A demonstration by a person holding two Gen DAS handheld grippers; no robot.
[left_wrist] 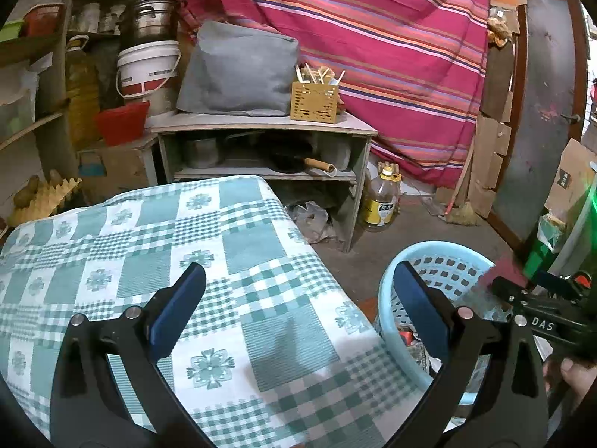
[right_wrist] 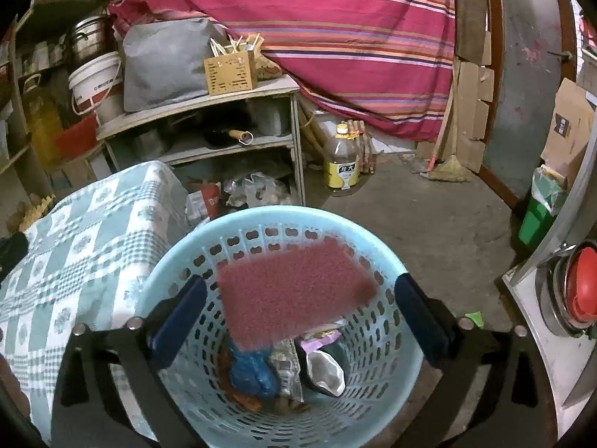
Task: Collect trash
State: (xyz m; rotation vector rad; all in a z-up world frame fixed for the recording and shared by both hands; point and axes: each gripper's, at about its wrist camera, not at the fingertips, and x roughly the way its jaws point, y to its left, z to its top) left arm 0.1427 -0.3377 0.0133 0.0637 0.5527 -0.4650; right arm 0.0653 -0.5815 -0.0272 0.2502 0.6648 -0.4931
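A light blue perforated basket [right_wrist: 388, 373] stands on the floor beside a table with a green checked cloth [left_wrist: 209, 280]. It holds several bits of trash, among them a blue crumpled bag [right_wrist: 252, 371] and a silver wrapper [right_wrist: 326, 371]. A blurred dark red scouring pad [right_wrist: 294, 291] is in mid-air over the basket mouth, between the fingers of my open right gripper [right_wrist: 298, 315] and touching neither. My left gripper [left_wrist: 298, 306] is open and empty above the cloth's right edge. The basket [left_wrist: 440, 272], the pad [left_wrist: 498, 274] and the right gripper body show in the left wrist view.
A grey shelf unit [left_wrist: 261, 127] with a pan, a yellow utensil holder [left_wrist: 314, 101] and a grey bag stands behind the table. An oil bottle [right_wrist: 341, 162] and a broom [right_wrist: 447, 170] are on the floor. A green bin [right_wrist: 537, 216] stands at right.
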